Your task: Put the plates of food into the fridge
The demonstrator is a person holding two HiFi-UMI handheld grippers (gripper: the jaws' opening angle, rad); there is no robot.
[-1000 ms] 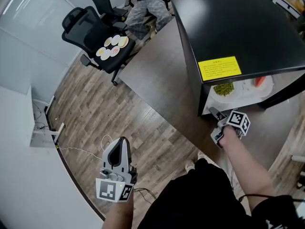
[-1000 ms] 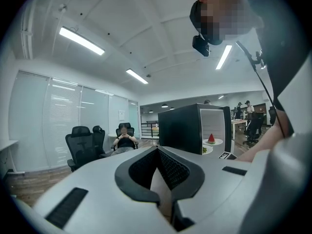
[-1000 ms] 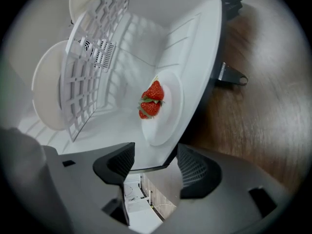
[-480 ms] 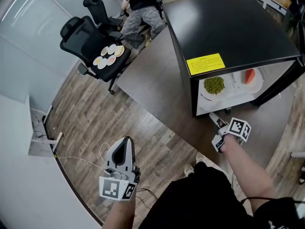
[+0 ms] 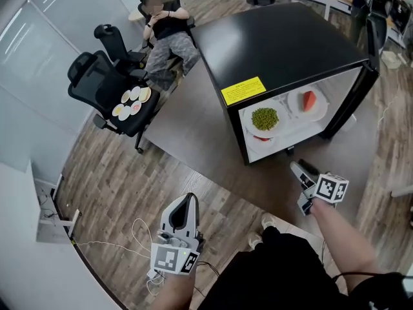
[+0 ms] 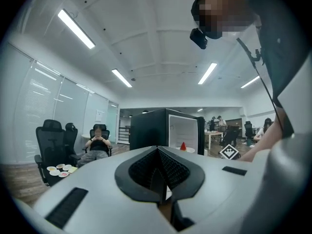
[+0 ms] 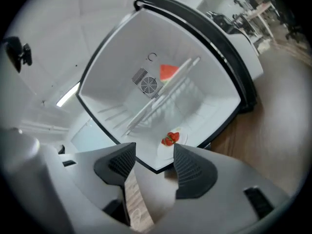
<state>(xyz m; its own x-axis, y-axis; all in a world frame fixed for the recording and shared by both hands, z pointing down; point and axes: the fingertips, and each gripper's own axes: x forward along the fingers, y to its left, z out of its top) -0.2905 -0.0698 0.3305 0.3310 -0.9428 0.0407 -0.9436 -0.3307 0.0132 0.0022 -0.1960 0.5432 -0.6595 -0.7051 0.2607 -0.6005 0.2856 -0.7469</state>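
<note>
The black fridge (image 5: 284,50) stands open, its door (image 5: 352,99) swung to the right. On its shelf sit a plate of green food (image 5: 264,118) and a plate with a red wedge (image 5: 308,100). The right gripper view shows that wedge (image 7: 168,72) on the wire shelf (image 7: 161,99) and a plate of strawberries (image 7: 170,139) on the fridge floor. My right gripper (image 5: 298,169) is open and empty, just outside the opening; its jaws (image 7: 153,160) frame the lower compartment. My left gripper (image 5: 189,200) hangs low, shut and empty (image 6: 158,177).
A black office chair (image 5: 106,89) at the far left carries several small plates of food (image 5: 131,102). A person sits on another chair (image 5: 164,28) behind it. A grey rug (image 5: 200,141) lies under the fridge, and cables (image 5: 116,244) trail over the wood floor.
The view has drawn back and turned, so more of the fridge's inside shows. My right gripper now sits farther from the opening. The left gripper stays shut and low.
</note>
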